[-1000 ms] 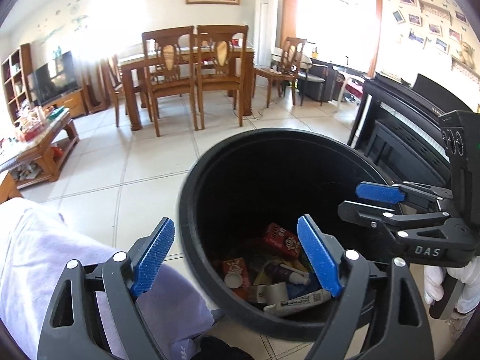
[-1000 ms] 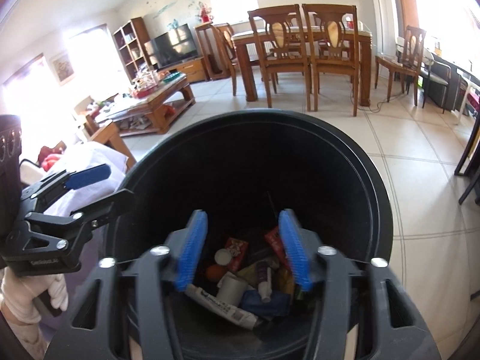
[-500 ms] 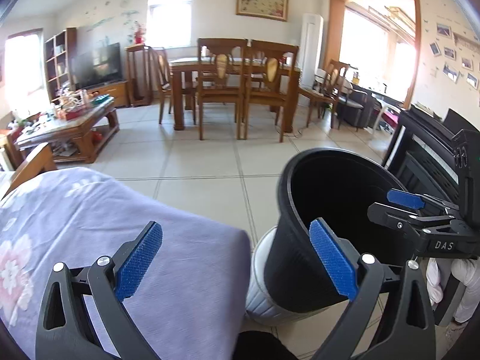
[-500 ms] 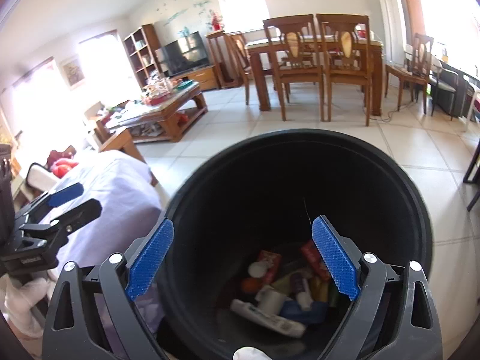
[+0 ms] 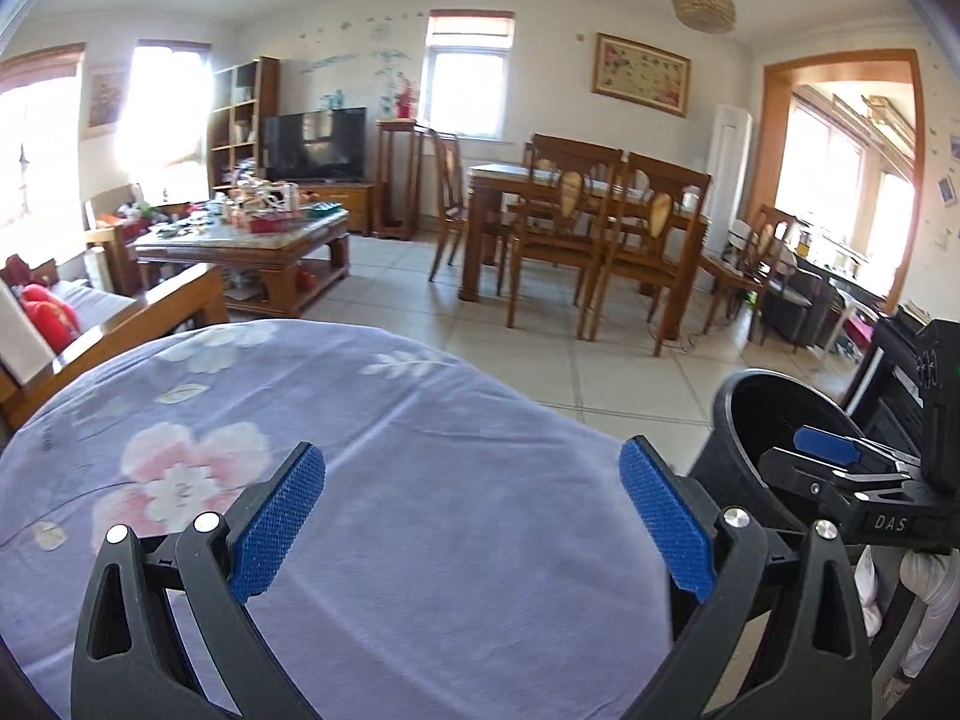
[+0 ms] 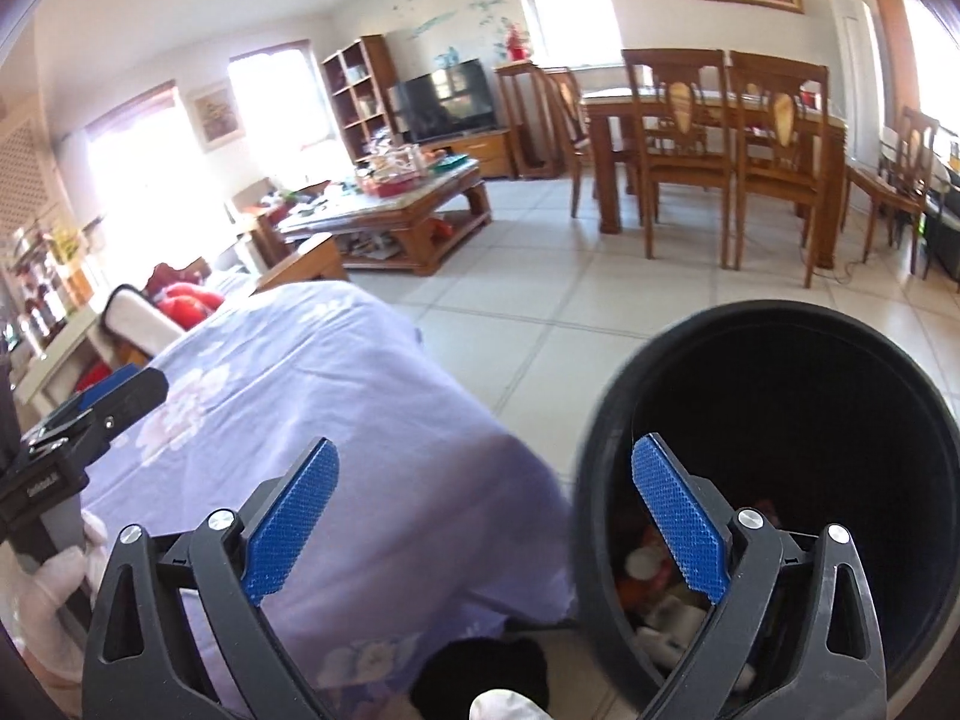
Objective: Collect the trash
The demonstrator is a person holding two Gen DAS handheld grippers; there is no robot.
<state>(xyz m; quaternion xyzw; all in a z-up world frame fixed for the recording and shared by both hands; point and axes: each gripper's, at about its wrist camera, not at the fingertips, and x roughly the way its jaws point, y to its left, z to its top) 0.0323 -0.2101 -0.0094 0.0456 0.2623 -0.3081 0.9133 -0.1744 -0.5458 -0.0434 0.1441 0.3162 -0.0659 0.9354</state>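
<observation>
Both claws, left claw point(image 5: 471, 516) and right claw point(image 6: 483, 519), have just spread wide and empty. The round black plastic trash bin point(image 6: 780, 360) holding collected litter stands at four o'clock of the lilac floral-cloth table point(image 5: 390, 450), handy for drops.

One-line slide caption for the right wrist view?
Open right claw between lilac floral cloth and black trash bin.

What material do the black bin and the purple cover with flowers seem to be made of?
The trash bin looks like moulded plastic: a smooth, matte black wall with a rolled rim. The flowered cover looks like woven fabric, probably cotton, with a matte surface, soft folds and a printed pink blossom, though the exact fibre cannot be told.
</observation>
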